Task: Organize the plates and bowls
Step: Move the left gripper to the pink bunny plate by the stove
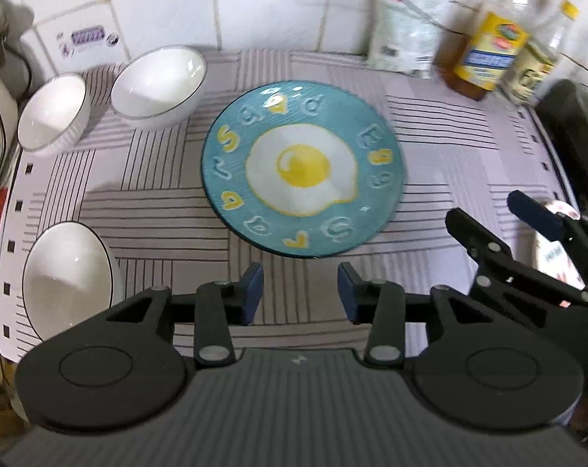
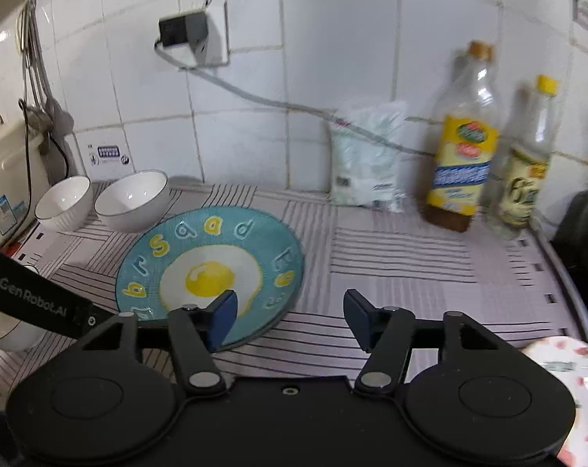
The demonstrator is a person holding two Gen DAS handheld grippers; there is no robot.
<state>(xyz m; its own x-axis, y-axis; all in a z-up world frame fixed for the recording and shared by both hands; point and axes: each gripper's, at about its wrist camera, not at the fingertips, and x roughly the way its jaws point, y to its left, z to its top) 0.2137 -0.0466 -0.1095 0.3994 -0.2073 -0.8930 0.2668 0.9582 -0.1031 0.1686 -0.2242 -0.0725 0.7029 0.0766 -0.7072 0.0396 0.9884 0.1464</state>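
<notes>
Glossy glazed plate (image 1: 301,169) and bowls (image 1: 159,85); matt striped cloth (image 1: 449,124); shiny tiles (image 2: 333,58); clear glass-like bottles (image 2: 463,148).

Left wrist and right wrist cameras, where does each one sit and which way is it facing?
Left wrist: on the left gripper, angled steeply down at the egg plate and three bowls; own jaws open, right gripper at the right edge.
Right wrist: on the right gripper, angled down toward the tiled wall; own jaws open, black left gripper body at the left edge.
Shared: the egg plate, two back bowls, bottles, striped mat.
</notes>
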